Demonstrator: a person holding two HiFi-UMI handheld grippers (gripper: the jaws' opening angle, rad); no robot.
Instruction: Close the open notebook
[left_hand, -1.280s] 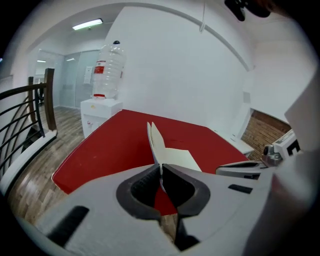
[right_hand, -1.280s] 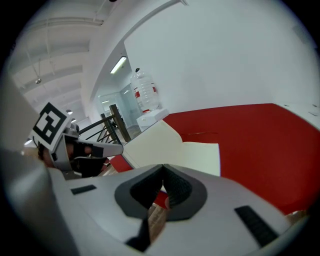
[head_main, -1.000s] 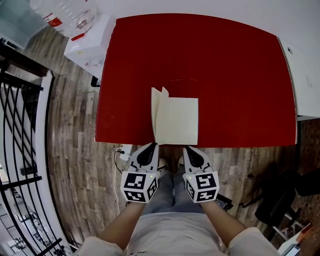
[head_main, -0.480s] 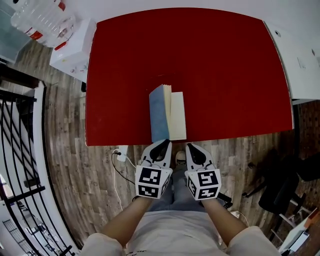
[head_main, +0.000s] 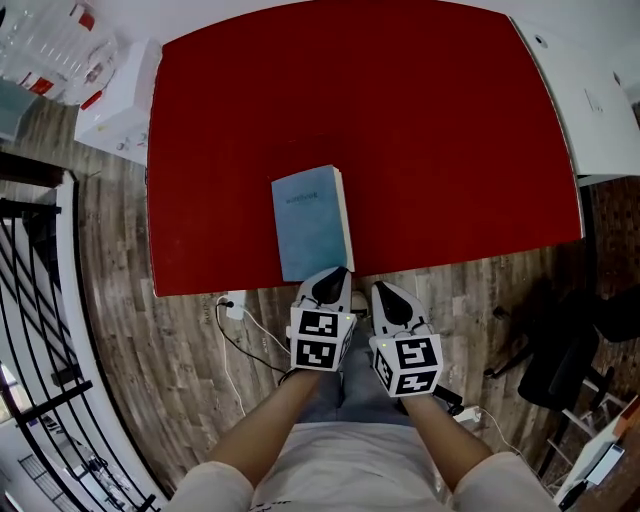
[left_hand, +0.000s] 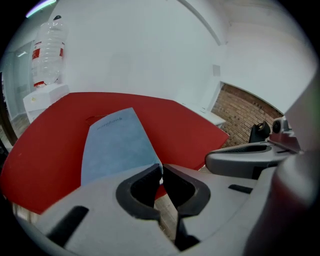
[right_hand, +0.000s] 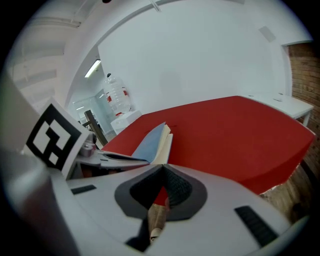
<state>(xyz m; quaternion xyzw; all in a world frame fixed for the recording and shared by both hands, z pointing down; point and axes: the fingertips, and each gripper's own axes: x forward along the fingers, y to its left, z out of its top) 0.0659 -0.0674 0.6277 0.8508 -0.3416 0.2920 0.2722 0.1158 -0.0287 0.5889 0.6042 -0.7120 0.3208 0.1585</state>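
Note:
The notebook (head_main: 312, 222) lies closed on the red table (head_main: 450, 130), blue cover up, cream page edges along its right side, near the table's front edge. In the left gripper view its cover (left_hand: 115, 145) reaches down to my jaw tips. My left gripper (head_main: 333, 274) is shut with nothing visibly held, its tips (left_hand: 160, 169) at the notebook's near right corner. My right gripper (head_main: 385, 291) is shut too and hangs just off the front edge, right of the notebook (right_hand: 152, 140); its tips (right_hand: 163, 169) hold nothing.
Water bottles (head_main: 45, 45) and a white box (head_main: 115, 110) stand off the table's far left. A white counter (head_main: 590, 100) borders the right side. A black chair (head_main: 570, 370) stands on the wooden floor at right, and cables (head_main: 250, 320) lie under the front edge.
The notebook went from open, to its blue cover standing up, to closed flat. Both grippers moved forward toward the table edge, the left one further, up to the notebook's corner.

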